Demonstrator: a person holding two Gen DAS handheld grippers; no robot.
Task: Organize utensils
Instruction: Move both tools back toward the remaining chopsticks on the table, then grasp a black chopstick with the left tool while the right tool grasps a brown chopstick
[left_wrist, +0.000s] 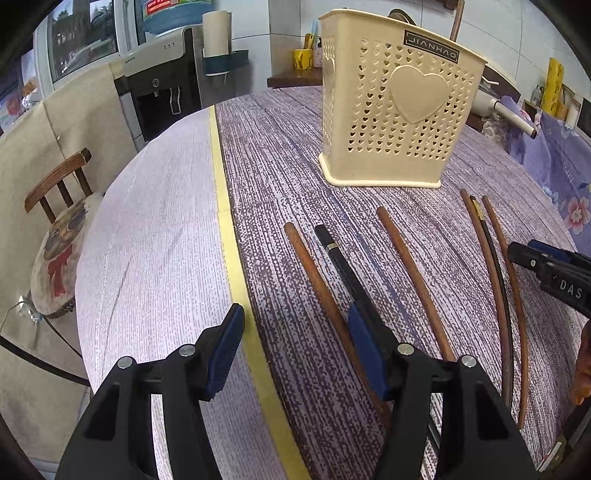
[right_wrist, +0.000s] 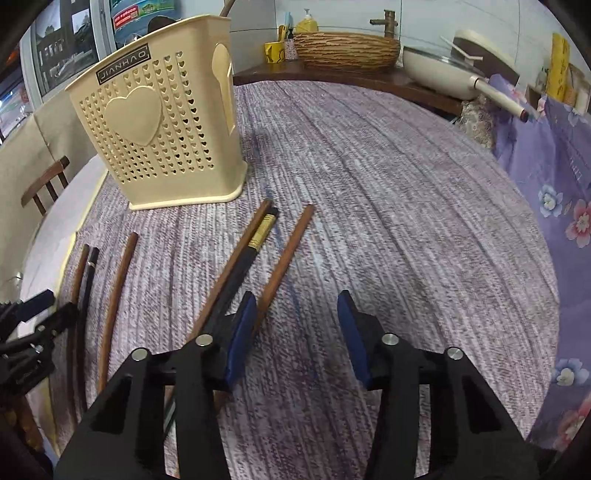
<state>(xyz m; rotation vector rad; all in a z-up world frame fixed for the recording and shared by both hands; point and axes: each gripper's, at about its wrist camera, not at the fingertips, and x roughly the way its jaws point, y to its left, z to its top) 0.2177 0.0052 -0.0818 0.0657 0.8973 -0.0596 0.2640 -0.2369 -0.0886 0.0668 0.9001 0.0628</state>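
Two wrist cameras look down over a desk (left_wrist: 288, 155) covered with a purple-grey woven cloth, with a paler cloth and a yellow strip along its left part. A cream plastic utensil holder (left_wrist: 399, 107), pierced with small heart-shaped holes and bearing a raised heart on its side, stands upright toward the far side of the desk. Six chopsticks lie flat on the cloth in front of it, none inside it as far as can be seen.

In the left wrist view, three lie nearer the left: a brown chopstick (left_wrist: 314, 273), a black chopstick with a gold band (left_wrist: 332, 247) just beside it, and another brown one (left_wrist: 410, 266) a little apart. The left gripper (left_wrist: 295, 354) hovers with its jaws parted and nothing pressed between the blue pads; its right finger overlaps the black chopstick.

In the right wrist view, a second group of three chopsticks (right_wrist: 258, 240) lies close together, brown, black with a gold band, brown. The right gripper (right_wrist: 297, 332) is released, jaws apart over bare cloth, its left finger just beside the nearest brown chopstick
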